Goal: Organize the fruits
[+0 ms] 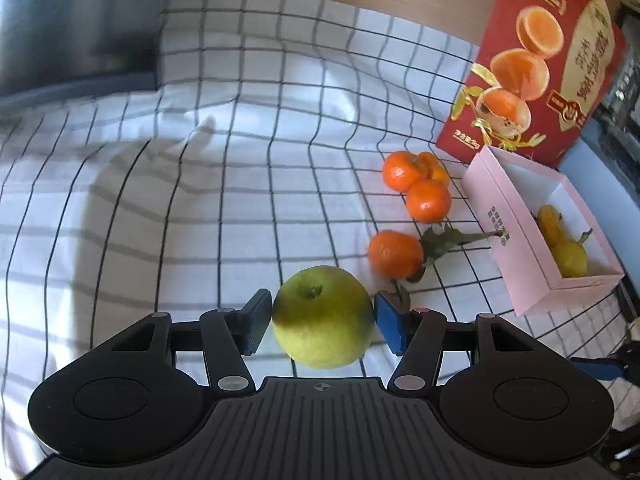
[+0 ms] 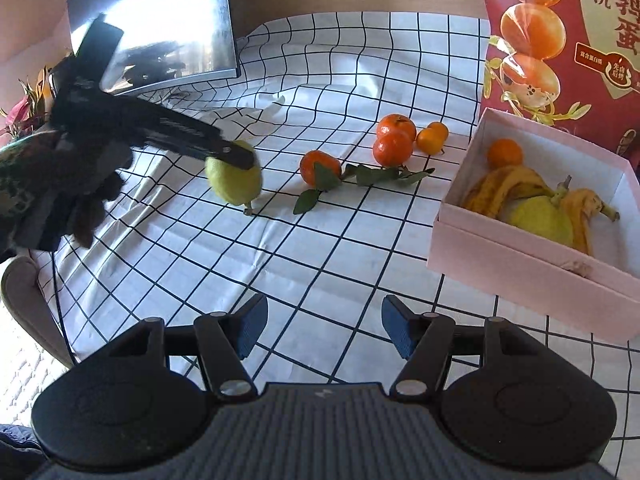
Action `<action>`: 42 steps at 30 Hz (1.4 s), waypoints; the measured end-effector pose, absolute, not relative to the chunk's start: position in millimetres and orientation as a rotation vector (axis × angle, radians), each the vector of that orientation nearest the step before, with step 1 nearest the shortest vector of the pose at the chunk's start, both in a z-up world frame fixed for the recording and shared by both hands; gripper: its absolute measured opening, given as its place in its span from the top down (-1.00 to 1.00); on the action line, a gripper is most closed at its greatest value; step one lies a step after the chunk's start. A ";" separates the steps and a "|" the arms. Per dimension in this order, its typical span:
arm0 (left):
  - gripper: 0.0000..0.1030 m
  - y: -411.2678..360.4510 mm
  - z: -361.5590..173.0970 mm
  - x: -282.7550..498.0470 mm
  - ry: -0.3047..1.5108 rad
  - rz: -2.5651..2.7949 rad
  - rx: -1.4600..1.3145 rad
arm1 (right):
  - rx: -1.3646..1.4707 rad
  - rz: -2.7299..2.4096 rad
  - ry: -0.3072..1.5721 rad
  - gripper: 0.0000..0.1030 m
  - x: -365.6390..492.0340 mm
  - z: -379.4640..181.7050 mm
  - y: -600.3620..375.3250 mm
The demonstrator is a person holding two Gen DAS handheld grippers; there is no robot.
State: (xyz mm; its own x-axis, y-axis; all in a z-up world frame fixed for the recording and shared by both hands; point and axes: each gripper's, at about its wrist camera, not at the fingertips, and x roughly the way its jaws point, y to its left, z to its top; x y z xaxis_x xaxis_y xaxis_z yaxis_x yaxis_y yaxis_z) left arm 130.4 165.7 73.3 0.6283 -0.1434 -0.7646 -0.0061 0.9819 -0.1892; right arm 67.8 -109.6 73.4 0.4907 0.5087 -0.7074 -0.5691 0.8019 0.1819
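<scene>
Left gripper (image 1: 323, 320) clamped on pear (image 1: 322, 316), box (image 1: 516, 216) lies ahead-right by the cloth's right edge; right gripper (image 2: 324, 330) apart, empty.

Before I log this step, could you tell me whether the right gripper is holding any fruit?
No, the right gripper is open and empty above the checked cloth, while the left gripper holds the green pear.

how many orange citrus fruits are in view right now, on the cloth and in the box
5: two tangerines touching, a smaller one beside them, a leafy one on the checked cloth, one inside the pink box. More may hide under the bananas.
</scene>
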 end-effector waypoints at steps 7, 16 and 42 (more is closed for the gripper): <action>-0.19 192.4 68.6 132.7 0.864 -0.042 -0.344 | -0.097 0.679 0.834 -0.24 66.2 71.8 -99.4; -0.05 218.2 75.2 127.2 0.830 0.027 -0.390 | -0.130 0.707 0.824 -0.24 68.8 73.6 -85.9; 0.04 300.2 75.1 107.6 0.749 0.073 -0.476 | 0.041 0.918 0.758 -0.13 172.2 39.3 78.8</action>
